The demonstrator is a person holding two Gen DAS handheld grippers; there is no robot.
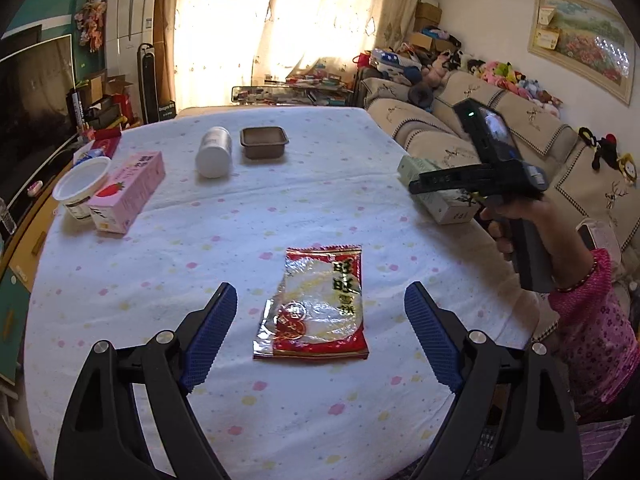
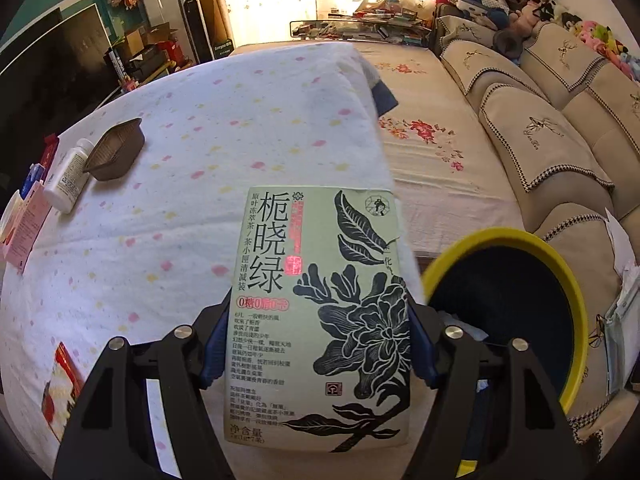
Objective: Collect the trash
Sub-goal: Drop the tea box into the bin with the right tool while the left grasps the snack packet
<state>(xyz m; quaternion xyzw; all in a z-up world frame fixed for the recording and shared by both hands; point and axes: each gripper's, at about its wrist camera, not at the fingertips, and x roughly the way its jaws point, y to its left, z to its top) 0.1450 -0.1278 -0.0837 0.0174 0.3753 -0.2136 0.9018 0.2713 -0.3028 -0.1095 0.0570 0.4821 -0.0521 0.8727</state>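
A red and white snack wrapper (image 1: 320, 312) lies flat on the dotted white tablecloth (image 1: 280, 208). My left gripper (image 1: 320, 288) hovers just above it, open, with a blue finger on either side and nothing touching. My right gripper (image 2: 318, 320) is shut on a pale green tea box (image 2: 320, 312) with black flower print, its pads pressing on the long sides. In the left wrist view the same box (image 1: 416, 166) shows at the table's right edge, with a person's hand (image 1: 516, 216) on the gripper handle. A yellow-rimmed bin (image 2: 500, 236) stands right of the box, below the table edge.
At the far side of the table lie a white bottle (image 1: 214, 152), a brown plastic tray (image 1: 264, 142), a pink strawberry carton (image 1: 128, 190) and a white tub (image 1: 80, 188). A beige sofa (image 2: 540, 128) runs along the right, and a television (image 1: 32, 100) stands at the left.
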